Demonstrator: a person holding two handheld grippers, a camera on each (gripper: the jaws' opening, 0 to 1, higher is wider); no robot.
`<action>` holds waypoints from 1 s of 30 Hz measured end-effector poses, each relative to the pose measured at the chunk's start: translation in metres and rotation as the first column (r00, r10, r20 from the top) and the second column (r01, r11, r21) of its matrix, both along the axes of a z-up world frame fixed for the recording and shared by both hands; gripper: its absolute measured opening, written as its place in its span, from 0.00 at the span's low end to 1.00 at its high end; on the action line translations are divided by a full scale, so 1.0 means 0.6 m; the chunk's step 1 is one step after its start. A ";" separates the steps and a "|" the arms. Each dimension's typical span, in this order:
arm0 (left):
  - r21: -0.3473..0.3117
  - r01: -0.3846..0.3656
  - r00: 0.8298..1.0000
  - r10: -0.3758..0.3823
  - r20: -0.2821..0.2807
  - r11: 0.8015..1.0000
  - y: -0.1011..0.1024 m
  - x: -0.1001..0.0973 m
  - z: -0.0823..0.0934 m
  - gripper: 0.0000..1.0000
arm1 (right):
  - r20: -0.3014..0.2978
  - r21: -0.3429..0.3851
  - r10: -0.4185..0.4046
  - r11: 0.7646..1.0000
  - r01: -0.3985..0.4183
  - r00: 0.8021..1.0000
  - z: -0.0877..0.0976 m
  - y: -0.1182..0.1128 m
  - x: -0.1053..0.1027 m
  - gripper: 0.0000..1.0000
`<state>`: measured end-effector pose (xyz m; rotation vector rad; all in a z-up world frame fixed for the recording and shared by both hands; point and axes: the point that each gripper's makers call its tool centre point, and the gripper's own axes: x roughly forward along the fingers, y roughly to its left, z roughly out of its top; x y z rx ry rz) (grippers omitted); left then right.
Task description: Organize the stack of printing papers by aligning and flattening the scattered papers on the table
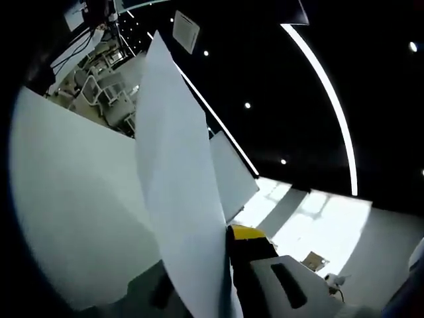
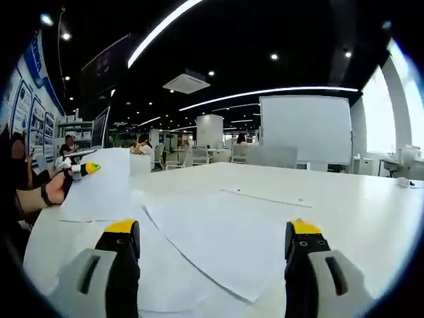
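Several white printing sheets [image 2: 218, 245] lie fanned and overlapping on the white table [image 2: 351, 199], right in front of my right gripper [image 2: 212, 240]. Its yellow-tipped jaws stand wide open above them with nothing between. At the left, a hand holds my left gripper [image 2: 85, 169], which lifts a sheet [image 2: 99, 189] by its edge. In the left gripper view, tilted up to the ceiling, white sheets [image 1: 179, 199] rise from between the jaws of my left gripper [image 1: 215, 255]. They hide one jaw, and the gripper is shut on them.
A whiteboard [image 2: 305, 129] stands beyond the table's far edge, with office chairs [image 2: 199, 156] and seated people behind it. Posters [image 2: 26, 112] cover the left wall. The person's forearm [image 2: 30, 192] reaches in from the left. More chairs [image 1: 106, 93] show past the held sheets.
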<state>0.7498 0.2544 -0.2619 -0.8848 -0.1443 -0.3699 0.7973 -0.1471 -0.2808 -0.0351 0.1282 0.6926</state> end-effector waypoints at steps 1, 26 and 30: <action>0.000 0.000 1.000 0.000 0.000 1.000 0.000 0.000 0.000 0.06 | -0.003 -0.003 -0.002 1.000 0.002 1.000 -0.002 0.000 0.000 0.86; -0.012 0.005 1.000 -0.005 0.001 1.000 -0.002 -0.001 0.001 0.06 | -0.108 -0.046 -0.124 0.992 0.119 0.986 -0.054 -0.031 0.023 0.81; -0.021 0.006 1.000 -0.006 0.002 1.000 -0.001 -0.001 0.001 0.06 | -0.110 -0.072 -0.126 0.990 0.119 0.986 -0.061 -0.032 0.024 0.81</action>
